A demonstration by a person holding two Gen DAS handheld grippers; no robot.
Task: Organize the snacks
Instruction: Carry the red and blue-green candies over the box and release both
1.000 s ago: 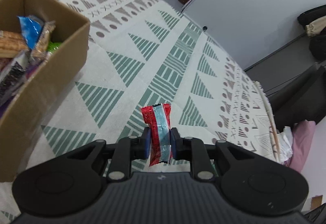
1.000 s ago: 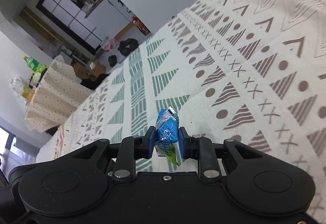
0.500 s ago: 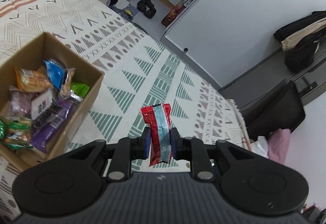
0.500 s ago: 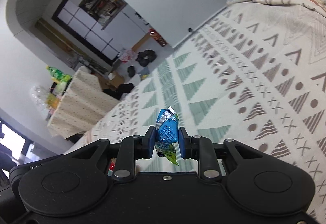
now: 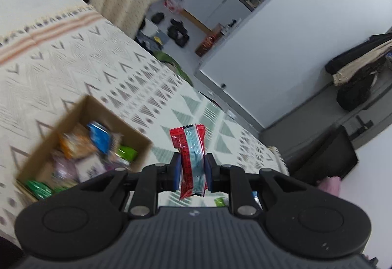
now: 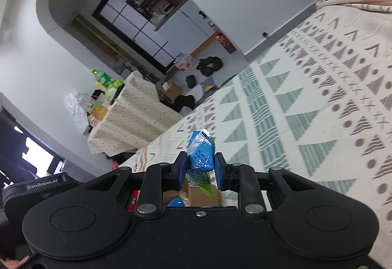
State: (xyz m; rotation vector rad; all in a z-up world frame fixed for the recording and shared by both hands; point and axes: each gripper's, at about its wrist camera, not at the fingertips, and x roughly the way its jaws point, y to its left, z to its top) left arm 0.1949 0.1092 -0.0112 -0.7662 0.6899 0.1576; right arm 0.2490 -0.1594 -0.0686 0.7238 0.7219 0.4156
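Snacks in transit: your left gripper (image 5: 192, 169) pinches the red packet (image 5: 191, 158) upright at centre frame, clear of the bed (image 5: 73, 68); your right gripper (image 6: 200, 168) clamps the blue packet (image 6: 201, 156) likewise. Cardboard box (image 5: 137, 139), lower left, is probably the destination.

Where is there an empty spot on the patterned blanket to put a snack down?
The patterned blanket is bare between the cardboard box and its striped, fringed edge, and also from the box toward the white wall. In the right wrist view, the triangle rows beside the blue snack are bare too. The box itself is crowded with packets, piled close to the rim.
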